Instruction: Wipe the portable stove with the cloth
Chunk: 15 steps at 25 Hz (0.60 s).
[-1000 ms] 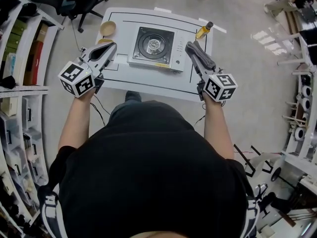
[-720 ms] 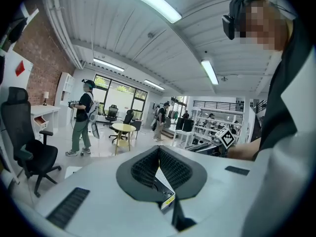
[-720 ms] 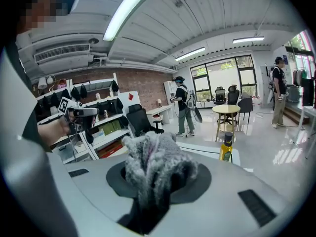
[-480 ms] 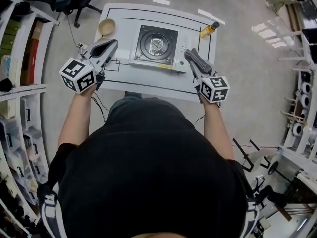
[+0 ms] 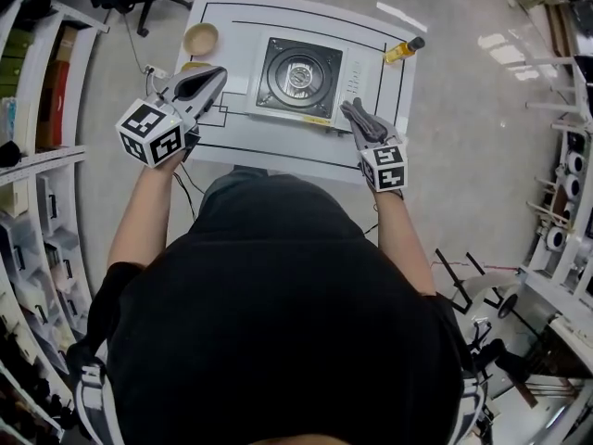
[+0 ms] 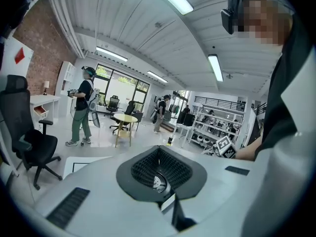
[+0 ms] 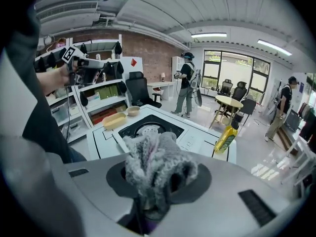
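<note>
Right gripper (image 5: 353, 111) jaws pinch the cloth (image 7: 155, 164) at the portable stove's (image 5: 298, 74) near-right edge, left gripper (image 5: 215, 74) jaws pressed together, empty; I'd lay it flat, then sweep.

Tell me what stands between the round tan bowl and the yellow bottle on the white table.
The white portable stove with its black burner plate stands between bowl and bottle; the head view shows this.

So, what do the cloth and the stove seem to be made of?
The cloth looks like soft grey fleece or microfibre: its surface is fuzzy, bunched and matte. The stove seems to be painted sheet metal, with a smooth white body and a black top; the exact metal cannot be told.
</note>
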Each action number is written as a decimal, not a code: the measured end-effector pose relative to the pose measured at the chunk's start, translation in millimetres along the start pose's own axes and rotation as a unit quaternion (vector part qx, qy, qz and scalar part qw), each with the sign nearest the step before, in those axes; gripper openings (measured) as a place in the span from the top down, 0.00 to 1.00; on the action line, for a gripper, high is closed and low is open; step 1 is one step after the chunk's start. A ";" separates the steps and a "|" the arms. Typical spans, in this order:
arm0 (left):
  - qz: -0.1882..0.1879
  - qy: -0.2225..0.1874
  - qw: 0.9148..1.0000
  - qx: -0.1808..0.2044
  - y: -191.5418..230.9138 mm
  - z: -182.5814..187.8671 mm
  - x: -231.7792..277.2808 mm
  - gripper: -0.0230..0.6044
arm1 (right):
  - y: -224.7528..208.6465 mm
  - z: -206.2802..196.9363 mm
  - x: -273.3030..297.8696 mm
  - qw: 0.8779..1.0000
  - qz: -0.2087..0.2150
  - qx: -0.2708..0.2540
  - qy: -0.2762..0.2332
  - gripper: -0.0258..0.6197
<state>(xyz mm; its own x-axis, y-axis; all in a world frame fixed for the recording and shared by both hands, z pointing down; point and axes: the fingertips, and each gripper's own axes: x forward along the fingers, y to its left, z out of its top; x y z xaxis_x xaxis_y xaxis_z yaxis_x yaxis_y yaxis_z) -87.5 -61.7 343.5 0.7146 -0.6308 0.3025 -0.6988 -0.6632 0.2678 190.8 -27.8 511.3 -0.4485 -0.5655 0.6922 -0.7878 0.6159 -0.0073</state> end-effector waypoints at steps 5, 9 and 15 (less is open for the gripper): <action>-0.001 0.013 1.000 0.001 8.8 -9.0 8.0 0.93 | 5.2 -21.6 17.9 0.998 -0.008 -0.053 0.039 0.78; -0.005 0.025 1.000 0.010 9.2 -20.5 12.9 0.93 | 11.6 -33.4 28.1 0.996 -0.007 -0.072 0.057 0.78; -0.008 0.034 0.999 -0.003 18.2 -39.0 16.4 0.93 | 22.2 -54.0 47.9 0.988 -0.004 -0.123 0.096 0.78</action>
<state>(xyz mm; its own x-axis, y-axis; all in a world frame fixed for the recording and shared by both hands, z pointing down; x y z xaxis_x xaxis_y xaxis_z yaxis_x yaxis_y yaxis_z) -89.8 -68.4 389.0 0.7223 -0.5907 0.3596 -0.6873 -0.6709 0.2785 174.6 -11.6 583.3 -0.3353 -0.4715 0.8156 -0.6545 0.7393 0.1583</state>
